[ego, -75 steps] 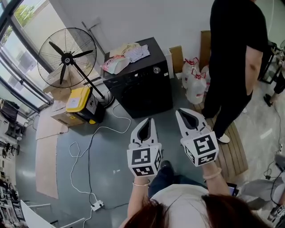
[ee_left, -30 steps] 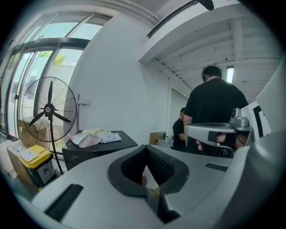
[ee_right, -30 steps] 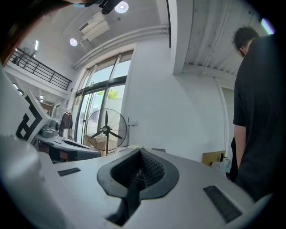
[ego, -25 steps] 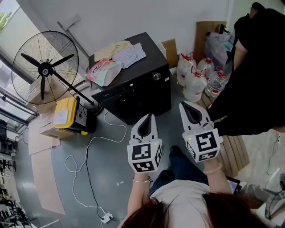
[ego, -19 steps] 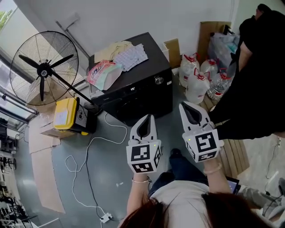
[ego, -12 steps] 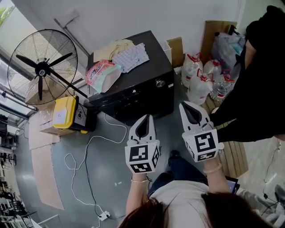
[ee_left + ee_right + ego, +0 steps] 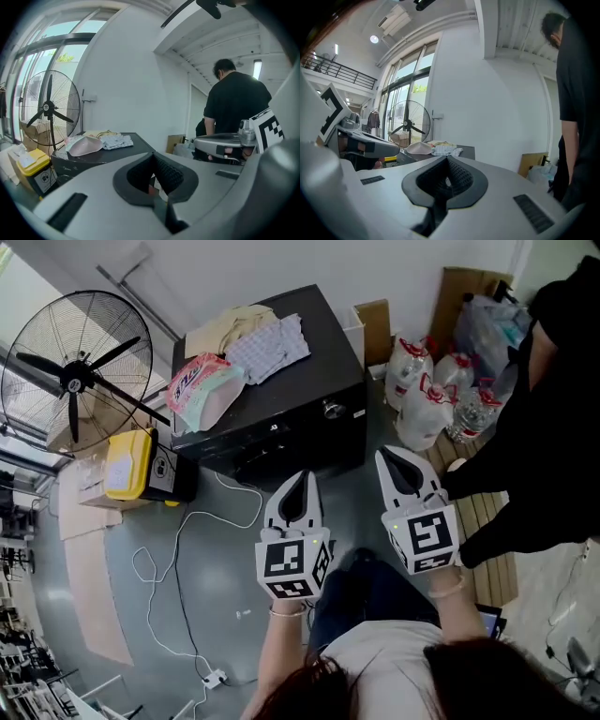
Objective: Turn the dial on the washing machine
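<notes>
Facing the washing machine (image 7: 300, 371), the left claw (image 7: 300, 474) and right claw (image 7: 392, 454) are pinched closed and empty, water jugs (image 7: 420, 418) beyond the right.

Left gripper (image 7: 302, 479) and right gripper (image 7: 389, 457): pale grey moulded shells, the jaws lined with black ribbed pads around a teardrop-shaped hollow. Each carries a white cube (image 7: 292, 568) printed with black square markers. The person wears a white top (image 7: 375, 652), dark trousers (image 7: 361, 592) and a thin wristband (image 7: 448, 589).

Industrial workspace, concrete floor (image 7: 220, 549), pedestal fan (image 7: 70, 381), tall windows (image 7: 412, 75)
</notes>
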The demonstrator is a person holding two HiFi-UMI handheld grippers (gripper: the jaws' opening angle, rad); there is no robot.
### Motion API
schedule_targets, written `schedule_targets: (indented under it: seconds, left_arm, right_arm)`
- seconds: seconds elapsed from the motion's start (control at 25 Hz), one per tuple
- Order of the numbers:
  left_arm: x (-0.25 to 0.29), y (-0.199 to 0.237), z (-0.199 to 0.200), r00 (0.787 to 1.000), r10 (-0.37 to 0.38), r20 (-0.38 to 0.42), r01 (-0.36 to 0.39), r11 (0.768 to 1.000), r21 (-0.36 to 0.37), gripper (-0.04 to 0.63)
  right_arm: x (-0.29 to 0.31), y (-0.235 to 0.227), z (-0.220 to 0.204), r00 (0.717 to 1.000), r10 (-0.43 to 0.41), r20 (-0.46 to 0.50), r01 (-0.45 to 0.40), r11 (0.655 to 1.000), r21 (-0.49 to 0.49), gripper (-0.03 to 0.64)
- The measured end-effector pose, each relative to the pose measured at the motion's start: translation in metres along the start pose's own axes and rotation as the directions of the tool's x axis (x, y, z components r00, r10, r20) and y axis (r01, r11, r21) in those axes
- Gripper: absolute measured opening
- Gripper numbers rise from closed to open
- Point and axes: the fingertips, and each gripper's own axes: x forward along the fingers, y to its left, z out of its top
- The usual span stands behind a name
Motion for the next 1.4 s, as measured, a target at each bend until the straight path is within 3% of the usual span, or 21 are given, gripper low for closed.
schedule_targets:
  seconds: [0.48,1.0,1.4]
  left_arm:
    - [0.039,0.030,-0.028,1.000,0.024,-0.010,-0.024,0.999,0.042,0.014]
    - [0.079,0.070,-0.091,0.998,0.034,-0.052,-0.031,0.998,0.056,0.014]
    - [0.113,0.107,-0.127,0.997,0.051,-0.056,-0.049,0.998,0.044,0.014]
  right_arm:
    - [0.057,0.003,-0.026,0.999,0.044,-0.030,-0.044,0.999,-0.021,0.020]
    - [0.126,0.005,-0.076,0.996,0.057,-0.069,-0.063,0.994,-0.088,0.020]
    - [0.176,0.008,-0.122,0.991,0.052,-0.123,-0.066,0.991,-0.118,0.072]
